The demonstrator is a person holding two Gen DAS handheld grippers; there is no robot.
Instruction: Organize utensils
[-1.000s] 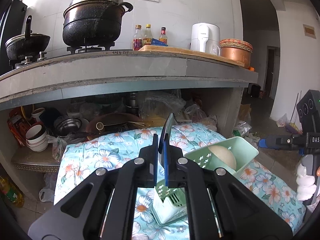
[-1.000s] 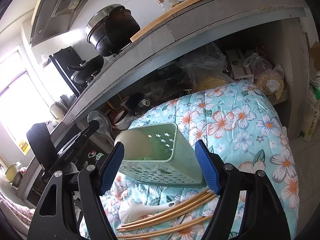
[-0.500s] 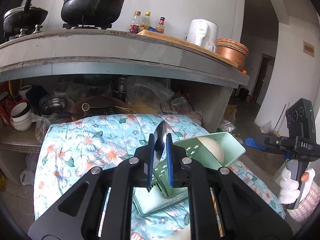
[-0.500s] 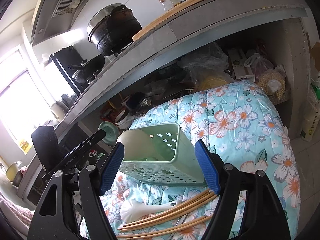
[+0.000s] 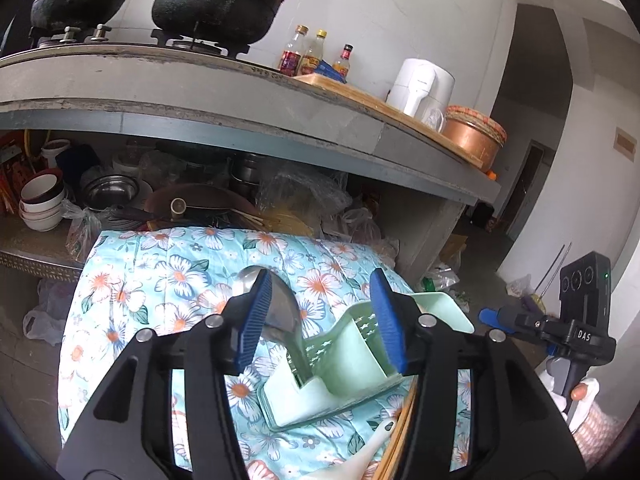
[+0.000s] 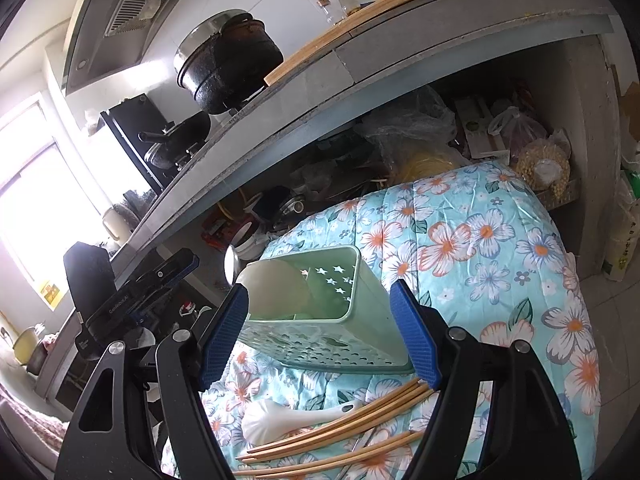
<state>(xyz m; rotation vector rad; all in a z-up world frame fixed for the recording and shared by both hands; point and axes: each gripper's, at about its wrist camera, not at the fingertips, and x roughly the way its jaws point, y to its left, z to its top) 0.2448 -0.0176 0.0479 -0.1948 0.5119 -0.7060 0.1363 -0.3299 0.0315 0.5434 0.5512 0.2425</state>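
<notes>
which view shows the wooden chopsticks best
The right wrist view: the wooden chopsticks lie in full on the floral cloth. The left wrist view shows only a sliver beside the gripper finger.

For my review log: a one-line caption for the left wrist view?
Left gripper opening over the green utensil holder, metal spoon against one pad.

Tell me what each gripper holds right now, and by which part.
Nothing is held. The left gripper jaws are opening, the metal spoon loose between them in the green caddy. The right gripper is open around the caddy.
</notes>
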